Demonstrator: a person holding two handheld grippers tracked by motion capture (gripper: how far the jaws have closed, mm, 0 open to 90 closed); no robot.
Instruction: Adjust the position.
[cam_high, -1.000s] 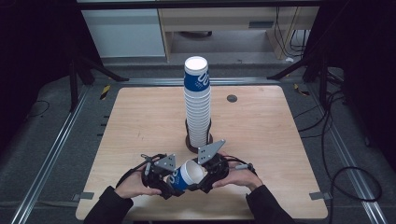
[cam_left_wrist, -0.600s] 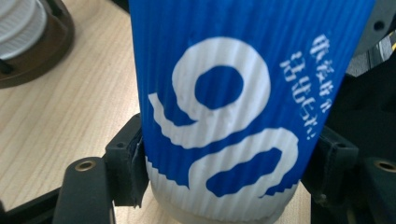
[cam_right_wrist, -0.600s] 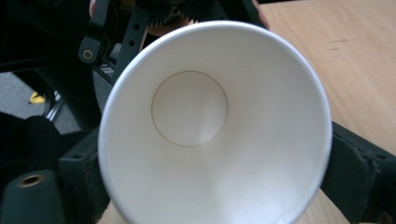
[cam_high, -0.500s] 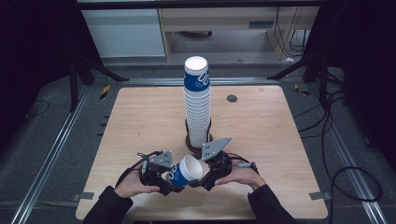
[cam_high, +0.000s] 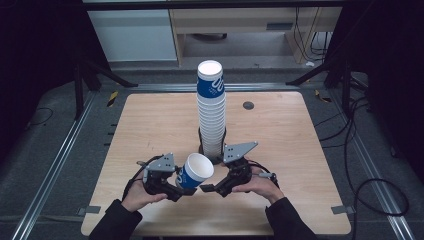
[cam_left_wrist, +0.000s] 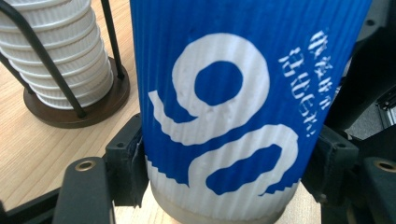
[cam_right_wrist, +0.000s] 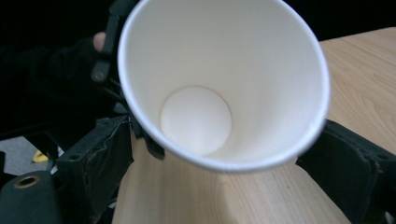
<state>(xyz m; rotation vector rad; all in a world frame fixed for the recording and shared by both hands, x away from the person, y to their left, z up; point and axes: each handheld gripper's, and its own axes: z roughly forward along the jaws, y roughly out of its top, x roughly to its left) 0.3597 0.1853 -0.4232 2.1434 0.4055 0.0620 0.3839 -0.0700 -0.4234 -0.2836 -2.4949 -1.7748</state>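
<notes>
Your left tongs (cam_high: 182, 186) are squeezing the blue cup (cam_high: 195, 171) while your right tongs (cam_high: 210, 188), just closing a bit, are sitting open around its rim.

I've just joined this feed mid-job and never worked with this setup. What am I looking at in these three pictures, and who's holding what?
A person sits at a wooden table, working a hand-held two-jaw gripper in each hand. The high view looks down from above; the other two come from cameras riding on each gripper. The left gripper is clamped on the lower body of a blue paper cup, seen close in the left gripper view. The right gripper sits by the cup's rim; the right gripper view looks into its white inside with the jaws either side and not pressing. Behind stands a tall stack of cups in a dark wire holder.
</notes>
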